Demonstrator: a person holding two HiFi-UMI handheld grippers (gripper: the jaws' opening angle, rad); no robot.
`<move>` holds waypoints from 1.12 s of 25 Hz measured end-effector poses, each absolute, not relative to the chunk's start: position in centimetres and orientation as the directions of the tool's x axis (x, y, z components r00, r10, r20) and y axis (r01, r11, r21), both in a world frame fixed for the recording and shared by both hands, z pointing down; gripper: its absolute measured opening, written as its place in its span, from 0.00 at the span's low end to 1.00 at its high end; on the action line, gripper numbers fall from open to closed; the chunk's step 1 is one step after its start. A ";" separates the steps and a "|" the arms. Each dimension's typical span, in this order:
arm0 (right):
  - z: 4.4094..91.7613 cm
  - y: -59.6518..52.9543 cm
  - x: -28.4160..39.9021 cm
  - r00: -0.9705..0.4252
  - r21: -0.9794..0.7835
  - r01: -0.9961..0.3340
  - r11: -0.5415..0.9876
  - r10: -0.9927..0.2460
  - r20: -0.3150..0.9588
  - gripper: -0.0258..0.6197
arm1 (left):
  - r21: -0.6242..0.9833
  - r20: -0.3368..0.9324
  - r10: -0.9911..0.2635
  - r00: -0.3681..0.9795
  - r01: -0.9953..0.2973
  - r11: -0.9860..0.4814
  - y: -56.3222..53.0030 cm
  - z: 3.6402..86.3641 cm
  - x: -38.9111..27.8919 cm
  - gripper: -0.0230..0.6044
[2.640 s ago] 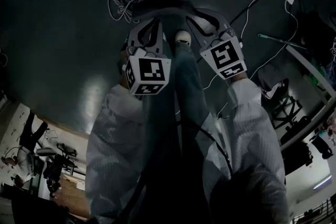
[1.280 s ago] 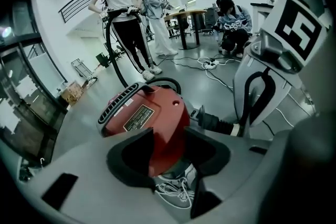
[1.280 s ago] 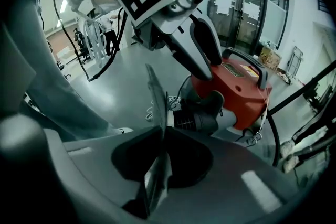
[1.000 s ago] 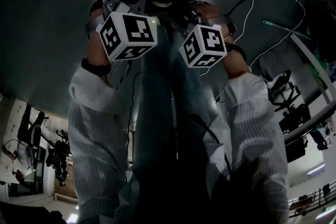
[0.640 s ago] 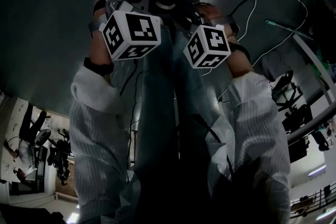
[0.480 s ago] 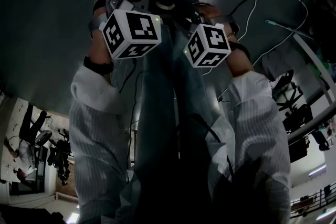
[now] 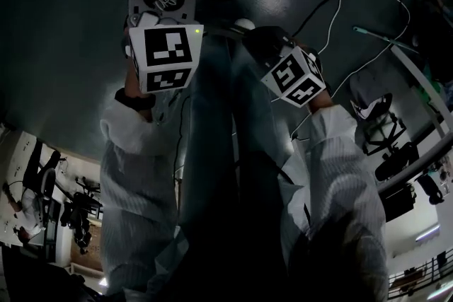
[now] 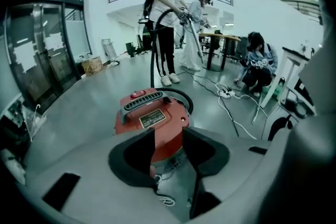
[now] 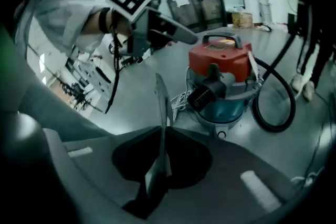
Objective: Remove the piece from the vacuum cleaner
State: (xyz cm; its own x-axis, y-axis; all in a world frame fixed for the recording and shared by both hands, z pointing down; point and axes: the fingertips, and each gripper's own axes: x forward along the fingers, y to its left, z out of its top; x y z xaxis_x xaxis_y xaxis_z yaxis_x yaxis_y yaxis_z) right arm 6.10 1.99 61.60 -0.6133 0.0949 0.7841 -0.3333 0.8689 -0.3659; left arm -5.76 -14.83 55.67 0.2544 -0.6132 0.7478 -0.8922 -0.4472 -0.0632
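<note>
In closing right claw: 1 piece; beyond, 1 vacuum cleaner.

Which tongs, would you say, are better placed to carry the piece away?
Probably the right tongs: they are closing on the thin grey piece, off the vacuum cleaner. The left tongs stand open, empty.

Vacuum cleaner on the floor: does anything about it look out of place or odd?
Little: the vacuum cleaner stands upright. But a thin flat piece is off it, between the closing jaws of the right hand-held gripper, and a white cord lies bunched at its base.
</note>
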 end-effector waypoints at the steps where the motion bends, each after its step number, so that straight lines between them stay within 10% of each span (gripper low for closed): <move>1: 60.1 1.6 6.3 -0.637 -0.388 -0.370 0.844 0.073 0.767 0.08 | -0.044 0.739 -0.628 0.245 -0.912 -0.408 -14.5 54.1 -6.3 0.29; 6: 49.4 0.8 5.7 -0.698 -0.432 -0.464 0.773 -0.018 0.716 0.08 | 0.038 0.712 -0.672 0.205 -0.966 -0.254 -12.4 43.1 -9.3 0.05; 28: 11.3 -2.7 -3.5 -0.841 -0.284 -0.477 0.832 -0.338 0.422 0.08 | 0.068 0.530 -0.848 0.020 -0.998 0.019 -4.1 10.3 -14.0 0.04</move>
State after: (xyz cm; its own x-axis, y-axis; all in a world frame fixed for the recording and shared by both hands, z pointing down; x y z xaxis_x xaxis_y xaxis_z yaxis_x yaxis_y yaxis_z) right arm -3.47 -2.72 11.29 -0.8415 -0.3380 0.4215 -0.4765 0.8321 -0.2839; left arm -13.97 -4.07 10.28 0.0196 -0.8476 0.5302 -0.9975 0.0192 0.0676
